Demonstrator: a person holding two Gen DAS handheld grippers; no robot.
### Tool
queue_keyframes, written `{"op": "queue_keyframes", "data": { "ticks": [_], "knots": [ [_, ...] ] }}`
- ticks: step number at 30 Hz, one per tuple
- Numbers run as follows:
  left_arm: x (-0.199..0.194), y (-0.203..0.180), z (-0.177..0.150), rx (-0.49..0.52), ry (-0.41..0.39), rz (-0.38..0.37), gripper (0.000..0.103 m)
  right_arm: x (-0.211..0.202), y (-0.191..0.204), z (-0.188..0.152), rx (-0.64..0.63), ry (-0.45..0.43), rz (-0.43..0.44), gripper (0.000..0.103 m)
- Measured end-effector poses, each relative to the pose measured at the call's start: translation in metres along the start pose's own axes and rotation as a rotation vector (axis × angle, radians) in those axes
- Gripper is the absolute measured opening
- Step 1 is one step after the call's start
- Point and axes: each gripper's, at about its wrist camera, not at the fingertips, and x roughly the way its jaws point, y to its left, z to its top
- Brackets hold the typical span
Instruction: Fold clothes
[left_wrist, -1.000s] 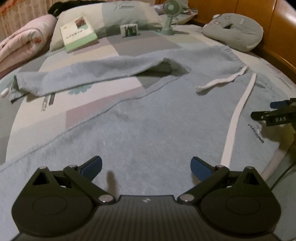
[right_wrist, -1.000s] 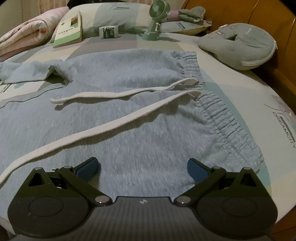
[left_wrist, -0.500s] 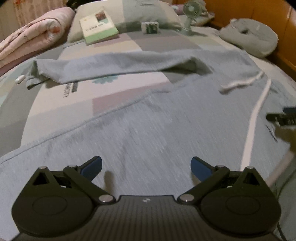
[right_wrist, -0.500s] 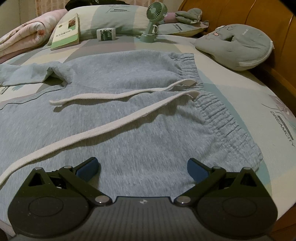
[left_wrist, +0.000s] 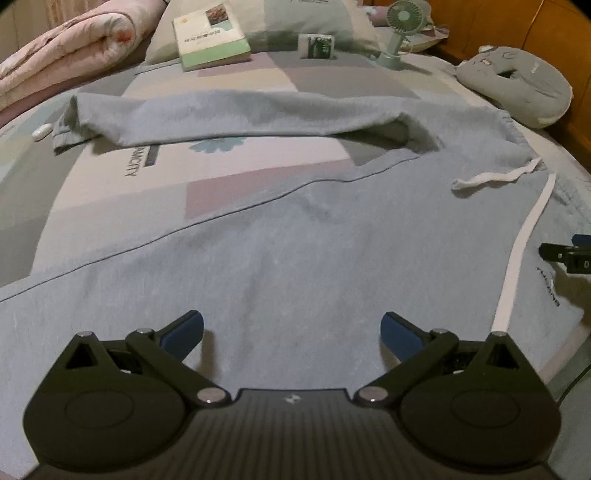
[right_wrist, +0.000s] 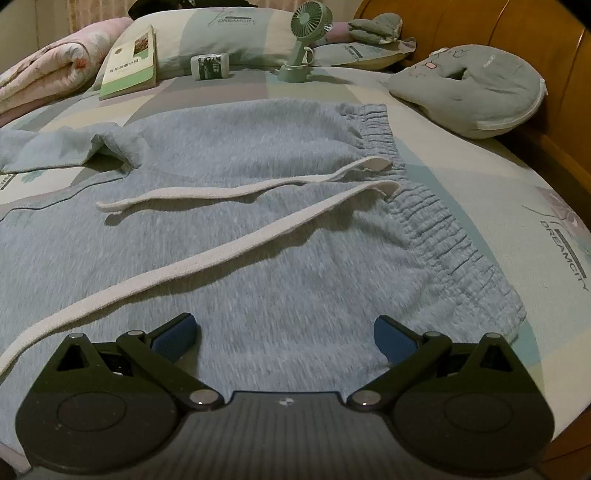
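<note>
Light blue sweatpants (left_wrist: 295, 251) lie spread flat on the bed, one leg (left_wrist: 229, 114) stretching away to the far left. The elastic waistband (right_wrist: 436, 229) points right, and two white drawstrings (right_wrist: 236, 247) trail across the fabric. My left gripper (left_wrist: 291, 326) hovers open just above the near leg. Over the hip area, close to the waistband, my right gripper (right_wrist: 284, 330) is open too. The right gripper's tip (left_wrist: 565, 253) shows at the right edge of the left wrist view. Neither holds anything.
A patterned bedsheet (left_wrist: 110, 192) covers the bed. A book (right_wrist: 131, 64), a small box (right_wrist: 211, 66) and a green fan (right_wrist: 303, 44) stand near the pillows. A grey cushion (right_wrist: 476, 85) lies far right by the wooden headboard (right_wrist: 461, 22). A pink quilt (left_wrist: 62, 51) is far left.
The left gripper's view has swung, first left and then back toward the right. The right gripper has edged slightly closer over the hip. Both stay open; the sweatpants have not moved.
</note>
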Motion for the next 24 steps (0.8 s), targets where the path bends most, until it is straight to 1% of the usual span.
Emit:
{"op": "queue_keyframes", "data": {
  "ticks": [4,6,7,9,12,17,19,20,23,24],
  "knots": [
    [0.012,-0.017,-0.011,0.061,0.005,-0.021,0.103,-0.004,0.003,0.005,0.026,0.027,-0.022,0.103],
    [0.013,-0.015,-0.014,0.053,-0.006,-0.037,0.103,-0.012,0.005,0.007,0.05,0.037,-0.026,0.103],
    [0.012,-0.012,-0.013,0.047,0.001,-0.041,0.102,-0.018,0.006,0.008,0.058,0.035,-0.022,0.103],
    [0.008,-0.008,-0.01,0.039,0.015,-0.033,0.102,-0.033,0.012,0.008,0.067,0.016,-0.002,0.103],
    [0.008,0.0,-0.012,0.025,0.011,-0.012,0.102,-0.054,0.028,0.006,0.052,-0.025,0.034,0.103],
    [0.007,0.013,-0.014,0.002,0.004,0.025,0.102,-0.06,0.065,0.0,-0.006,-0.037,0.074,0.103],
    [0.006,0.017,-0.02,-0.008,-0.021,0.025,0.102,-0.056,0.075,-0.006,-0.015,-0.018,0.085,0.103],
    [0.004,0.016,-0.023,0.002,-0.027,0.028,0.102,-0.052,0.078,-0.01,-0.01,0.0,0.096,0.103],
    [-0.002,0.011,-0.021,-0.005,0.009,0.057,0.102,-0.037,0.081,-0.02,0.012,0.081,0.133,0.103],
    [-0.005,0.008,-0.018,-0.007,0.017,0.066,0.102,-0.034,0.082,-0.023,0.007,0.087,0.132,0.103]
  ]
}}
